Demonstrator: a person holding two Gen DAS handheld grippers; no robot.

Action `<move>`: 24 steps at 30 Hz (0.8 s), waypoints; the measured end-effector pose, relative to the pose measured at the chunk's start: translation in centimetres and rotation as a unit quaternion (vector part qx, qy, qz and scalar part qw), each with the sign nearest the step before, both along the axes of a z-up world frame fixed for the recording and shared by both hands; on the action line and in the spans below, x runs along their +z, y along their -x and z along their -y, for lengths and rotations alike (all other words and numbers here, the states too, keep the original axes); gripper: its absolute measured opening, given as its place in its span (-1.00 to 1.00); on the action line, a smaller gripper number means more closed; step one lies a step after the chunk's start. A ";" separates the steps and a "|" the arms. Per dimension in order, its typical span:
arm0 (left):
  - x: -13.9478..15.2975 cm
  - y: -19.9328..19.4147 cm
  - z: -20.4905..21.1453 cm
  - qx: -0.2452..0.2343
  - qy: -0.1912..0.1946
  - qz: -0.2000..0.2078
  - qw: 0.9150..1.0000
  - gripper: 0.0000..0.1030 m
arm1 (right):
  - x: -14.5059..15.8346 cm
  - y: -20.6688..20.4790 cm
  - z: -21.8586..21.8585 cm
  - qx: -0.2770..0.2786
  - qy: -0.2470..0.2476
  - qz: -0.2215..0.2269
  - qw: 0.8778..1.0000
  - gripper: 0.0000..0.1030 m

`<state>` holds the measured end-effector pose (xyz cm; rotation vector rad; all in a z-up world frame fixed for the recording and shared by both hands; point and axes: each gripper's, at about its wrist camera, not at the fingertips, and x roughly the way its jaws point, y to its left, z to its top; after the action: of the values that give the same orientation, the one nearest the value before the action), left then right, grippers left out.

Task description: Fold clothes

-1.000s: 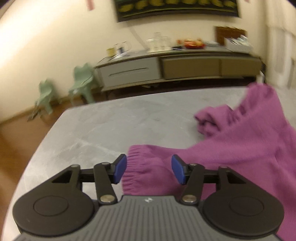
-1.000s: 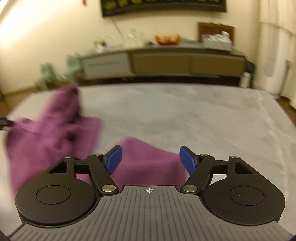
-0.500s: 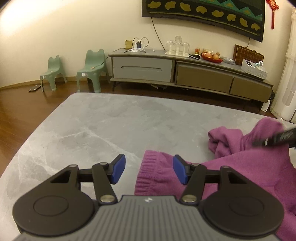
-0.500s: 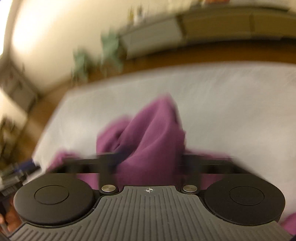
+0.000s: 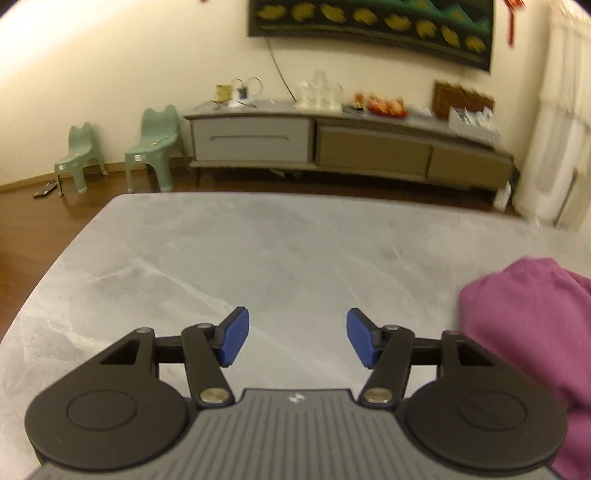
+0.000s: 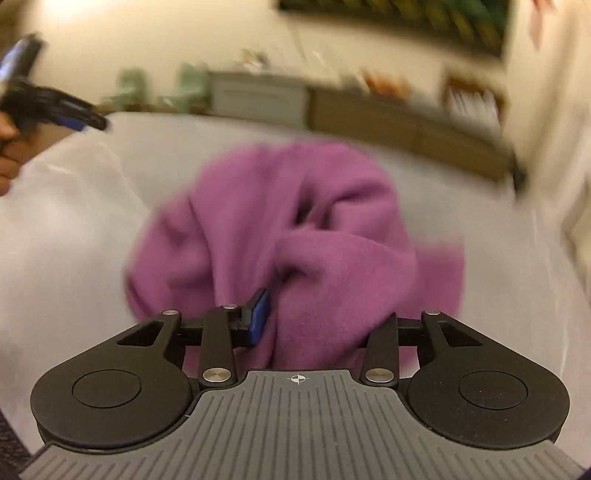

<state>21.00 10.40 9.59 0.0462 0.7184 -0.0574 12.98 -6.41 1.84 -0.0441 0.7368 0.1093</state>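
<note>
Left wrist view: left gripper [image 5: 297,341] hovers over bare grey marbled table [image 5: 258,258]; its blue fingers [image 5: 233,341] stand well apart with nothing between them. Purple sweater [image 5: 528,332] lies bunched at the right edge of the table, beside the right finger's linkage but apart from the pads. Beyond the table's far edge, wood floor, then a long low sideboard [image 5: 332,147] against the cream wall, carrying glassware, a red dish of fruit and a white basket. Two small green chairs [image 5: 155,144] stand left of it. A dark wall hanging [image 5: 369,22] with yellow shapes sits above; white curtain at far right.

Right wrist view, motion-blurred: right gripper [image 6: 314,317] is pressed into the same sweater [image 6: 295,221], which is heaped in folds on the table [image 6: 74,221]. A fold of cloth sits between the fingers, whose jaws are opening; the left blue pad [image 6: 258,314] is visible against the knit, the right pad is buried under fabric, so grip cannot be confirmed. Upper left: the left gripper [image 6: 81,120] held in a person's hand [image 6: 9,151], above the table, clear of the sweater.
</note>
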 end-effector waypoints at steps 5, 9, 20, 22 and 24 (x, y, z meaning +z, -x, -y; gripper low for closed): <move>0.7 2.5 5.4 -0.084 0.002 0.014 0.996 0.40 | 1.6 1.4 7.2 -0.076 -0.172 0.024 0.982 0.23; 1.1 2.0 11.7 -0.157 0.016 0.015 0.987 0.71 | 1.7 0.1 9.8 -0.074 -0.220 0.029 0.972 0.32; -5.0 -6.3 30.8 -0.190 -0.130 -0.048 0.972 -0.27 | -0.8 -2.3 5.7 0.092 -0.194 -0.026 0.976 -0.11; -5.3 -6.8 30.3 -0.167 -0.127 -0.050 0.977 -0.63 | -1.0 -2.7 6.0 0.071 -0.174 -0.030 0.982 -0.09; -3.6 -6.1 27.7 -0.153 -0.089 -0.033 0.984 -0.87 | -1.2 -3.0 6.6 0.049 -0.164 -0.036 0.985 -0.05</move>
<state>27.14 -17.34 6.00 0.3274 0.7767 -0.2899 15.93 -13.05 0.63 0.2384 0.7815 0.3260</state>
